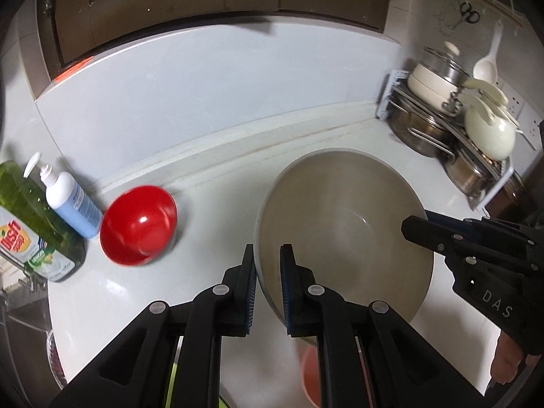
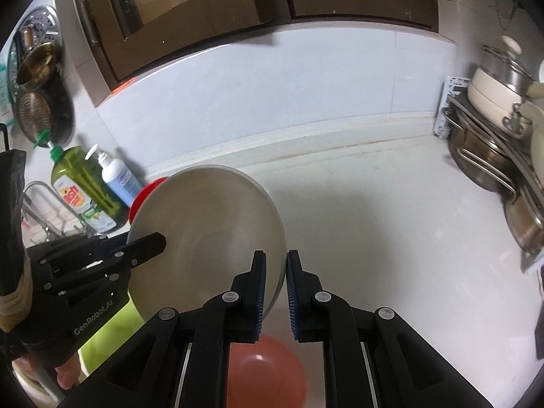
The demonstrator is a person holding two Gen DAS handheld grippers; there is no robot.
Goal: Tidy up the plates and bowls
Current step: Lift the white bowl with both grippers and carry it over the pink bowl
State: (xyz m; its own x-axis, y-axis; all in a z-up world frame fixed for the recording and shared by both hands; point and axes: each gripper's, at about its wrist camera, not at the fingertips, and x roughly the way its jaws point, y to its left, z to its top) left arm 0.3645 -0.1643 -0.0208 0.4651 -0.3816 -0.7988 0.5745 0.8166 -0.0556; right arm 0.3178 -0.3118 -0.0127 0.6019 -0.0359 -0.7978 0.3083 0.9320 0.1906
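Bowl: large beige bowl (image 1: 343, 234) lifted above the tabletop (image 2: 391, 238), rim pinched on both sides.
Left claw (image 1: 267, 285): clamps its left rim.
Right claw (image 2: 275, 292): clamps its right rim.
Hidden: red bowl (image 2: 149, 190) mostly behind it; orange bowl (image 2: 268, 367) partly covered below.

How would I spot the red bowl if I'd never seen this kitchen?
Start at the white countertop under the brown cabinets and look to its sink end, where a green dish soap bottle and a blue pump bottle stand. The red bowl sits just beside them. It is small and glossy red, unlike the big beige bowl held by both grippers.
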